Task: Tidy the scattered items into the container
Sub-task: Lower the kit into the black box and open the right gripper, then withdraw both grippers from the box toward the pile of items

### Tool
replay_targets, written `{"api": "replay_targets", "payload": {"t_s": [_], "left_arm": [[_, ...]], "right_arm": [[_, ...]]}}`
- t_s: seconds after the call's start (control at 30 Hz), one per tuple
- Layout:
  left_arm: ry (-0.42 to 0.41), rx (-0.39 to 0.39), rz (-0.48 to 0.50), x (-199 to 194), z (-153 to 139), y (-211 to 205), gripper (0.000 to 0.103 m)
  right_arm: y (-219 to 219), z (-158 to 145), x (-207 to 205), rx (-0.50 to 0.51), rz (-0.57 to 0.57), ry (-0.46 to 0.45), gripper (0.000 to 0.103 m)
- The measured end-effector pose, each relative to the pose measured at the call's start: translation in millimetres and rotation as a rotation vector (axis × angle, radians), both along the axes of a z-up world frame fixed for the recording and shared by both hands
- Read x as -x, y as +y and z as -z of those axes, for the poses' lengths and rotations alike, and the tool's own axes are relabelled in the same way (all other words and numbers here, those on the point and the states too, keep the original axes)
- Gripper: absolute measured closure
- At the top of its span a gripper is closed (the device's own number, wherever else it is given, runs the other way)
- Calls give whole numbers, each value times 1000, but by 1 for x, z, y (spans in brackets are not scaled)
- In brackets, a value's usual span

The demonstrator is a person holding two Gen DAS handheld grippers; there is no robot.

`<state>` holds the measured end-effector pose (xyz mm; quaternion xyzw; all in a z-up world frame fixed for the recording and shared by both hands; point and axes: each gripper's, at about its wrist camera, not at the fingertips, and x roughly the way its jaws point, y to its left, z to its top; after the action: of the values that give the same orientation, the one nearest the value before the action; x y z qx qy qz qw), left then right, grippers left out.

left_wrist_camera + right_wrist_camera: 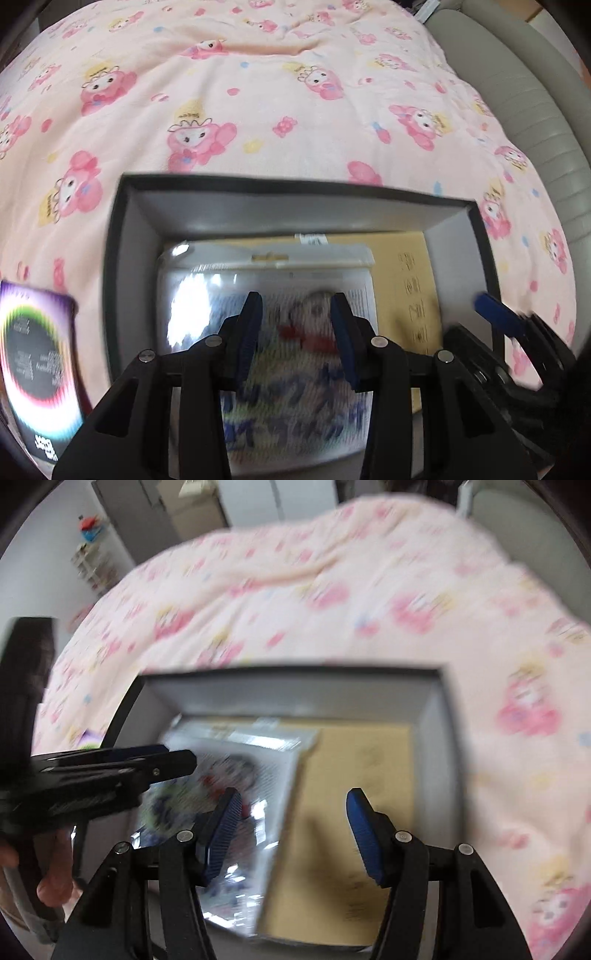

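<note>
Claws hover over the black box (125, 229) on the bed (258, 110): left claw (297, 321) half open, right claw (293, 834) wide, both empty. Clear packet (266, 280) lies inside, released; dark card (37, 354) waits outside, left.

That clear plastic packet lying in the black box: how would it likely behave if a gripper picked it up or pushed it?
The plastic packet shows bright glare, so its film is probably slick against the pads. It looks flat and thin, likely light, and may flex or droop if lifted by one edge. Pushed, it would probably slide across the brown sheet lining the box rather than roll or tip.
</note>
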<state>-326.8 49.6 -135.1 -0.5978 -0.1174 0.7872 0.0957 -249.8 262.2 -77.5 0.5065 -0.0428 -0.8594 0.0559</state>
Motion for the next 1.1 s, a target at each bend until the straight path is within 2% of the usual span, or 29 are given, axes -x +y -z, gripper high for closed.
{"api": "replay_targets", "payload": {"t_s": [0.07, 0.13, 0.23, 0.27, 0.33, 0.4, 0.5, 0.53, 0.63, 0.73, 0.83, 0.93, 1.0, 1.07, 1.1], "left_arm": [[-7, -3, 8, 9, 6, 6, 64], [-11, -4, 27, 18, 11, 14, 64], [-5, 19, 51, 31, 18, 24, 64], [-17, 21, 55, 36, 21, 27, 64], [-49, 38, 57, 40, 28, 29, 64], [-83, 113, 48, 41, 37, 30, 64], [-81, 216, 24, 42, 42, 22, 65], [-89, 221, 10, 43, 43, 15, 68], [-64, 109, 16, 34, 29, 6, 68], [-13, -1, 112, 10, 6, 22, 68], [-11, -112, 205, -12, -5, 46, 68], [-47, -211, 262, -29, -2, 66, 68], [-67, -209, 286, -38, 3, 79, 68], [-92, -175, 294, -41, 11, 87, 68], [-105, -130, 292, -44, 15, 91, 68]], "right_arm": [[5, 1, 8, 8, -8, -3, 46], [-1, 11, 12, 55, -33, -50, 46], [3, 30, 21, 255, -75, -176, 46], [1, 36, 23, 280, -75, -205, 46], [-2, 43, 26, 227, -64, -218, 46], [-4, 49, 27, 157, -53, -227, 46], [1, 52, 29, 182, -27, -247, 46], [4, 50, 28, 195, -16, -242, 46], [8, 32, 22, 126, 8, -173, 46], [14, 5, 9, 74, 18, -83, 48], [22, -18, -7, 52, 49, -18, 48], [37, -33, -25, 61, 76, 33, 48], [44, -40, -27, 52, 102, 54, 48], [49, -41, -28, 54, 130, 64, 48], [53, -41, -32, 58, 137, 65, 48]]}}
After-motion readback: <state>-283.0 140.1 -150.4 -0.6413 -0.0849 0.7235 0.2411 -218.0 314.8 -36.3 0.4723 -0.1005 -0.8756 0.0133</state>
